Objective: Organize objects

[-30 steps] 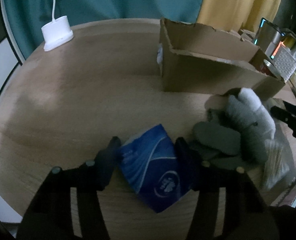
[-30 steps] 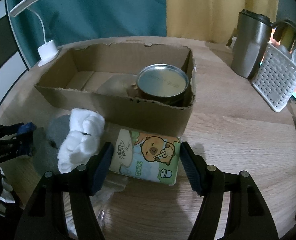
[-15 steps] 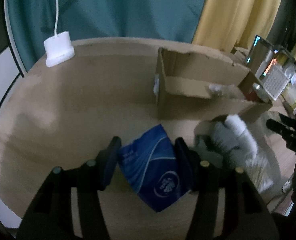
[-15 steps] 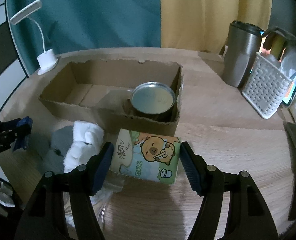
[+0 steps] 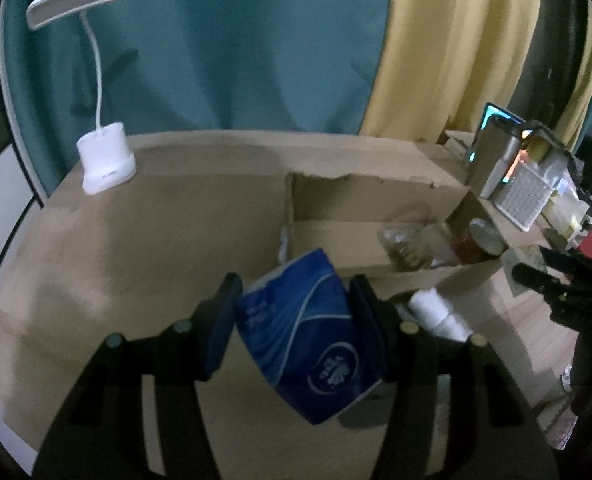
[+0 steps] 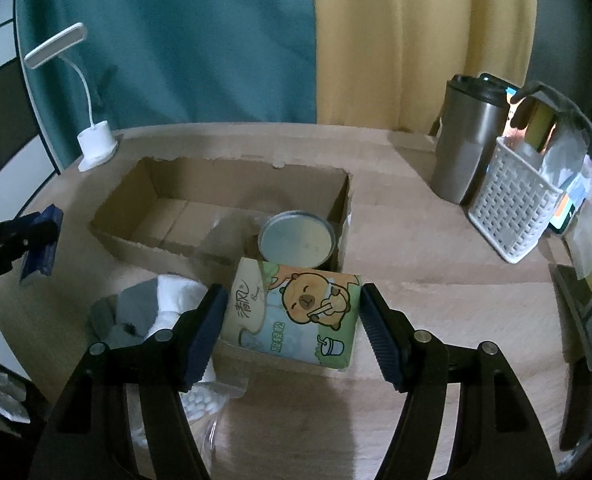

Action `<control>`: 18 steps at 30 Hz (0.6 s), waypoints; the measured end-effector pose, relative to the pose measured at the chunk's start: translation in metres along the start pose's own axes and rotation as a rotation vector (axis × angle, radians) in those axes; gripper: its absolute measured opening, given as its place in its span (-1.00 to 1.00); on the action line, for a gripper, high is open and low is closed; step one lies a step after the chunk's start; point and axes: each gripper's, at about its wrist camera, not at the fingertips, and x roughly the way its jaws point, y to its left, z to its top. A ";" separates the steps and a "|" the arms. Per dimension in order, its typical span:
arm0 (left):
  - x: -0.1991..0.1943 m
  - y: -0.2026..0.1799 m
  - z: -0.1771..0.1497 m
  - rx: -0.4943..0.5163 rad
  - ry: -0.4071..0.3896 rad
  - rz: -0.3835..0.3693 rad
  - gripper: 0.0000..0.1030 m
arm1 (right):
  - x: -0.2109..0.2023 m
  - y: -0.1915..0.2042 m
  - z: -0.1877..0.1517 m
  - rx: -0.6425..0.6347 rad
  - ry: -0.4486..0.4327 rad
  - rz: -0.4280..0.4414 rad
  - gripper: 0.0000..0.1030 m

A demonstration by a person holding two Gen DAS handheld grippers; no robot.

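Note:
My left gripper (image 5: 293, 292) is shut on a blue tissue pack (image 5: 310, 336), held tilted above the wooden table. In the right wrist view my right gripper (image 6: 291, 306) is shut on a green tissue pack (image 6: 296, 312) printed with a cartoon bear, lifted just in front of the open cardboard box (image 6: 143, 240). That box (image 5: 360, 236) holds a round tin (image 6: 296, 236) at its right end and a clear packet (image 5: 410, 244). A grey and white sock bundle (image 6: 155, 304) lies on the table left of my right gripper.
A white desk lamp (image 5: 103, 156) stands at the table's far left. At the right are a steel tumbler (image 6: 466, 140) and a white woven basket (image 6: 512, 208). A clear bag of cotton swabs (image 6: 199, 404) lies under my right gripper's left finger. Clutter lines the right edge.
Both grippers have risen with their tissue packs, and each view now looks down into the box from higher. The socks have stayed on the table.

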 end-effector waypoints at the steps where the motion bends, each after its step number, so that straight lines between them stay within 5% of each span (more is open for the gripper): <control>1: 0.000 -0.002 0.002 0.004 -0.004 -0.007 0.11 | -0.001 0.000 0.001 0.000 -0.002 -0.001 0.37; 18: 0.007 -0.032 0.024 0.058 -0.032 -0.100 0.11 | 0.001 -0.002 0.021 -0.009 -0.023 0.002 0.37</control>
